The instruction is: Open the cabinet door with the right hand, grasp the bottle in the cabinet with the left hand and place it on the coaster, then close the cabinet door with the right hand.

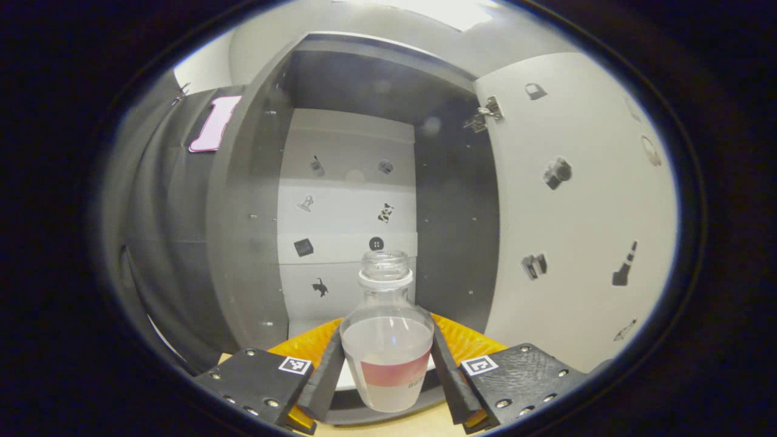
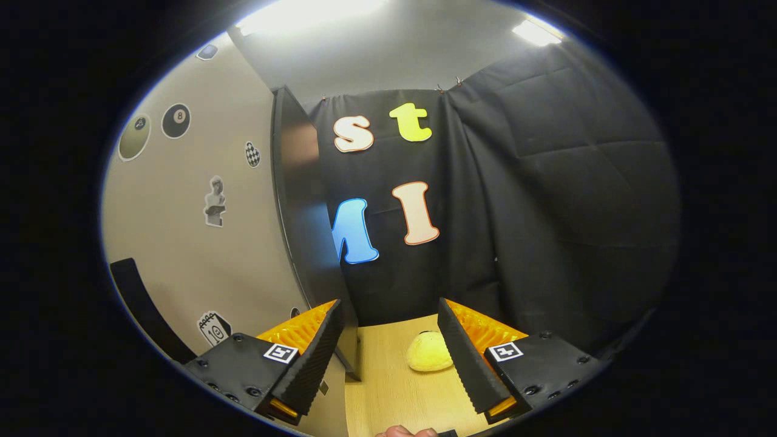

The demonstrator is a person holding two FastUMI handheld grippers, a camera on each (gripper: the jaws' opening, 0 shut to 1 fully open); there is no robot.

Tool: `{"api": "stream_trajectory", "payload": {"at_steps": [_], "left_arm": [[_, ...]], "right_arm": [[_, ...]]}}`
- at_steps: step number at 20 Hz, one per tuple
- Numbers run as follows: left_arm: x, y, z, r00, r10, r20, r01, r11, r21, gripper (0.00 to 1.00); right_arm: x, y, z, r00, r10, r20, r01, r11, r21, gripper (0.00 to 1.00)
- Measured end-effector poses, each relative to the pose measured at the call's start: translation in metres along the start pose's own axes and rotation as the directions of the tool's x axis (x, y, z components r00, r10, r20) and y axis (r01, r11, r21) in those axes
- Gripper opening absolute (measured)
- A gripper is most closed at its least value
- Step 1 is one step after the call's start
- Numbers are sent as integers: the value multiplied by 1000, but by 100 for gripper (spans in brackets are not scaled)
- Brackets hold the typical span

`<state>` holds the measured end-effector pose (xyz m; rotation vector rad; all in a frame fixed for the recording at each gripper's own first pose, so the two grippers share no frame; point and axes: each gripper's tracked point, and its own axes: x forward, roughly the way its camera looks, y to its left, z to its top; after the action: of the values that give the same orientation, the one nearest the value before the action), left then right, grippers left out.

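Now, left gripper view: the left tongs [image 1: 386, 370] bracket the bottle [image 1: 386, 340], uncapped and part full of clear liquid, with both fingers pressed on its lower body. It stands upright at the front of the open cabinet [image 1: 346, 200]; the cabinet door [image 1: 576, 200] hangs swung out to the right. Step in hand, as judged: lifting the bottle out. Keep it vertical and withdraw straight back, since the open neck would spill on a tilt.

Right gripper view: the right tongs [image 2: 388, 352] are spread and hold nothing, the door's dark edge [image 2: 303, 230] just ahead of its left finger. A yellow soft object [image 2: 430, 352] lies on the table [image 2: 394, 388].
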<state>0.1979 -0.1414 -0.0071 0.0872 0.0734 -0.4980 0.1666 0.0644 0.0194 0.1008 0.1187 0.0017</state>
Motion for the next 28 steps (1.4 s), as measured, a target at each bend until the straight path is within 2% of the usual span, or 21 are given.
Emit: {"api": "stream_trajectory", "payload": {"at_steps": [3,6,9,12,16,18,20,24,28], "left_arm": [[-43,2,-23,999,7,-32,-6,999,33,72],[-84,5,-58,998,15,-59,-14,1000,19,75],[-120,18,-99,996,48,-81,-49,999,-4,72],[-151,27,-145,989,82,-120,-84,996,-14,72],[-183,25,-205,986,107,-128,-111,994,-20,75],[-197,27,-228,985,143,-102,-143,990,1,72],[-200,19,-254,984,142,-105,-142,990,2,75],[-199,8,-305,983,134,-121,-135,991,2,72],[-195,3,-349,982,137,-134,-137,990,3,75]], "right_arm": [[-10,6,2,1000,-14,-6,13,999,-29,98],[-21,13,11,999,-31,19,33,997,-65,98],[-33,22,12,999,-38,15,38,999,-37,98],[-49,19,6,997,-82,14,83,994,-73,98],[-67,20,-7,994,-107,-5,107,994,-11,98],[-74,17,-10,992,-124,4,124,992,21,98],[-79,16,-18,992,-123,-1,123,992,28,98],[-90,3,-20,982,-189,21,189,982,10,98],[-91,-10,-25,964,-264,26,261,962,82,98]]}}
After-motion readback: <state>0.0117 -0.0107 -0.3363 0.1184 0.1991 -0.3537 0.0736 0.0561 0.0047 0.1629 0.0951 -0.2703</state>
